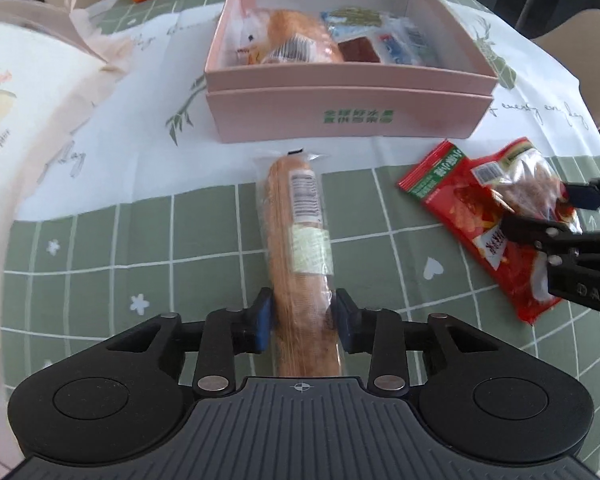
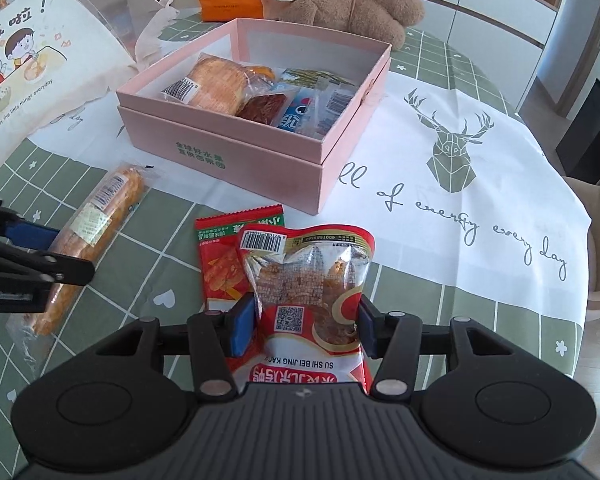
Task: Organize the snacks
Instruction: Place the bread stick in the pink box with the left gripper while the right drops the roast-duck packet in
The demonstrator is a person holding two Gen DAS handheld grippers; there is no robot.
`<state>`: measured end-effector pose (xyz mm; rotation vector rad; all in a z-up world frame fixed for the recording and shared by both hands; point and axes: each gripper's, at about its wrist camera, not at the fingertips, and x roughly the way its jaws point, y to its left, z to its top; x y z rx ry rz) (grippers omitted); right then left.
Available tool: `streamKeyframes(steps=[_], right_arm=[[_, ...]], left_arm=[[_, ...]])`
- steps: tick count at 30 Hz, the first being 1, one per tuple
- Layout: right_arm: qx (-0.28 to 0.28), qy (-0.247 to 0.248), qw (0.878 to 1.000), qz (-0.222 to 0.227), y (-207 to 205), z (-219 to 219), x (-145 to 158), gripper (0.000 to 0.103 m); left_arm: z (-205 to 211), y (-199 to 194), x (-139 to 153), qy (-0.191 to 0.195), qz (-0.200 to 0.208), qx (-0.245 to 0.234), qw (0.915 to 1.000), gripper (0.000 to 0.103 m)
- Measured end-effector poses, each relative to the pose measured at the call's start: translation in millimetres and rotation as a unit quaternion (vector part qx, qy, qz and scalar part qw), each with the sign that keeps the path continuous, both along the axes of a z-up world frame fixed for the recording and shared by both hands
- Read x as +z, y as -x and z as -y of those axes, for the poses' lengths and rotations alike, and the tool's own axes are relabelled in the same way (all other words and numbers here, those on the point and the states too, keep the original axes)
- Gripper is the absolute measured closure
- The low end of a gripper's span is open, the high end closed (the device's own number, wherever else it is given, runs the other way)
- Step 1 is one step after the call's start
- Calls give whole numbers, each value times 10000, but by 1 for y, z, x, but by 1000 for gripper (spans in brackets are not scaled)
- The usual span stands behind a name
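A long bread stick (image 1: 296,232) in a clear wrapper lies on the green checked cloth, pointing at the pink box (image 1: 340,116). My left gripper (image 1: 305,320) straddles its near end, open, blue pads close beside the wrapper without squeezing it. The right wrist view shows the same bread stick (image 2: 100,216) with the left gripper (image 2: 74,254) over it. My right gripper (image 2: 304,328) is shut on a red clear-fronted snack packet (image 2: 304,276), which narrows between the pads. That packet overlaps a second red packet (image 2: 220,256) flat on the table. The pink box (image 2: 228,160) holds a bread loaf and several small packets.
A brown teddy bear (image 2: 352,4) and an orange pouch (image 2: 232,4) lie behind the box. A white printed bag (image 2: 28,68) stands at the left. The white deer-print cloth (image 2: 460,152) spreads right of the box. Chairs ring the table.
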<state>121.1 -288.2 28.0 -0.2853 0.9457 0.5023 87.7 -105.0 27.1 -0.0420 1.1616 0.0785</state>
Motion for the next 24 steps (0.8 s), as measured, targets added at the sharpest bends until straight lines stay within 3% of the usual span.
streamKeyframes(steps=[5,9,15,20,24], right_arm=[[-20,1,10000,-13,7,4,4,52],[12,42,10000,28,9,7,9,52],[-91,19,9999,86,6,13,18,52],[-220,2,9996,185,2,14,29,52],[-281,-81,9992,274,0,13,41,52]], left_arm=[[2,18,27,236,340,-173,9990,71],[10,18,79,243,965,-341,9944,71],[9,-34,136,-119,1733,-289,9844,71],[-18,-108,124,36,1534,279,9878,70],[-33,-130,105,-70,1392,470,9891,70]])
